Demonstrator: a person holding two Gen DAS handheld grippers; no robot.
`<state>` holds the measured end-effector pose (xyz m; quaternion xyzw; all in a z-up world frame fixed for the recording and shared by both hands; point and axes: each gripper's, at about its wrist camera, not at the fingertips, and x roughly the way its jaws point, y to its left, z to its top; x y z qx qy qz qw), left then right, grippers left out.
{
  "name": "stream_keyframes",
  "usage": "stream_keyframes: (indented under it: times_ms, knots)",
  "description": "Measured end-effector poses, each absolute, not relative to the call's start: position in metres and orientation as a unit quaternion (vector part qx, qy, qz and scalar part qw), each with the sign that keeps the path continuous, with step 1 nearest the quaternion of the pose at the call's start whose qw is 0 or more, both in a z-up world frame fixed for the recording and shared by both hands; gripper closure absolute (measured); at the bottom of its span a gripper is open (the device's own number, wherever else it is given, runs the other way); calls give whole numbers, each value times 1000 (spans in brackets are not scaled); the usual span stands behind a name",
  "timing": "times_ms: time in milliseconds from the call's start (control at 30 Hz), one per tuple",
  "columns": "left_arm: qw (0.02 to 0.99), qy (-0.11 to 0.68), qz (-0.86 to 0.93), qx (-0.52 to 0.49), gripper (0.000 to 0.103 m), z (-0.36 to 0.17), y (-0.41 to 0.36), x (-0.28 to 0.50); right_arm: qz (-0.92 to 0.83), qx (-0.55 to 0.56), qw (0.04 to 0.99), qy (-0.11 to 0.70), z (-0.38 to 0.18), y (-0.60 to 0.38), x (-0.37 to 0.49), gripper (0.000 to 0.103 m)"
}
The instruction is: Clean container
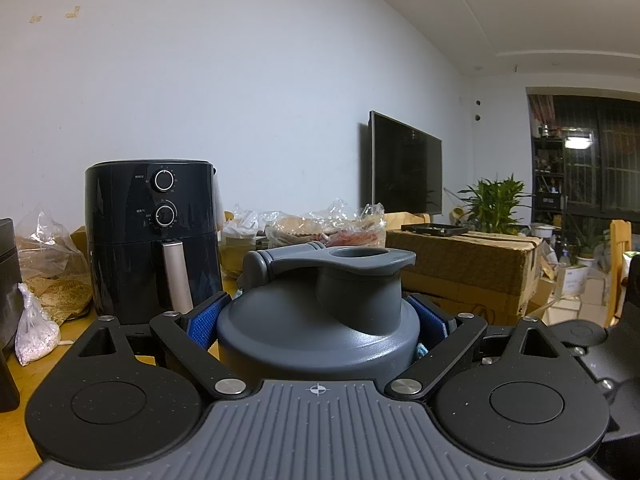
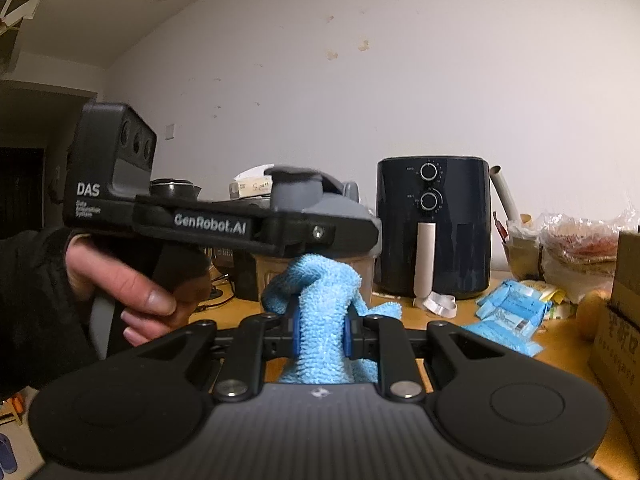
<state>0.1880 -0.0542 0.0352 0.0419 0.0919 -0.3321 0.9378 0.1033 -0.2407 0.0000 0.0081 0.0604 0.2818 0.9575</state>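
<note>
Right, the left gripper [image 1: 318,320] is clamping the grey-lidded plastic container [image 1: 320,332] between its blue-padded jaws, one pad pressing on each side of the rounded grey lid, so the jaws are standing wide around it. The container is sitting upright, its long axis vertical, and the lid's flat flip cap [image 1: 340,258] is lying level across the top, its rounded tip pointing toward the right of the left wrist view and its hinge toward the left. From the right wrist view the same container [image 2: 320,208] is showing behind the left gripper's black body [image 2: 224,220], which a person's hand [image 2: 132,292] is gripping by the handle; below the lid the body is looking brownish and see-through, and what is inside I cannot tell.

Meanwhile the right gripper [image 2: 320,336] is pinching a light blue fluffy microfibre cloth [image 2: 320,312], jaws nearly closed on the bunched fabric. The cloth is rising out of the jaws and bulging up against the container's side just under the lid.

Behind, on the yellow wooden table [image 2: 448,320], a black air fryer with two dials [image 2: 434,228] is standing upright, blue packets [image 2: 508,310] lying beside it, clear plastic bags [image 1: 328,226] and a brown cardboard box [image 1: 464,268] further along.
</note>
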Motion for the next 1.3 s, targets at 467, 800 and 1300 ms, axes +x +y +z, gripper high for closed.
stream_keyframes:
  times_ms: [467,800,1300]
  knots:
    - [938,92,-333,42,8,35,-55,187,294,-12,952,80,10,-241,109,86]
    - [938,90,-332,41,8,34,-55,186,295,-22,950,95,7,-239,111,89]
    - [938,88,-333,41,8,33,-54,187,302,-39,942,144,-20,-233,120,89]
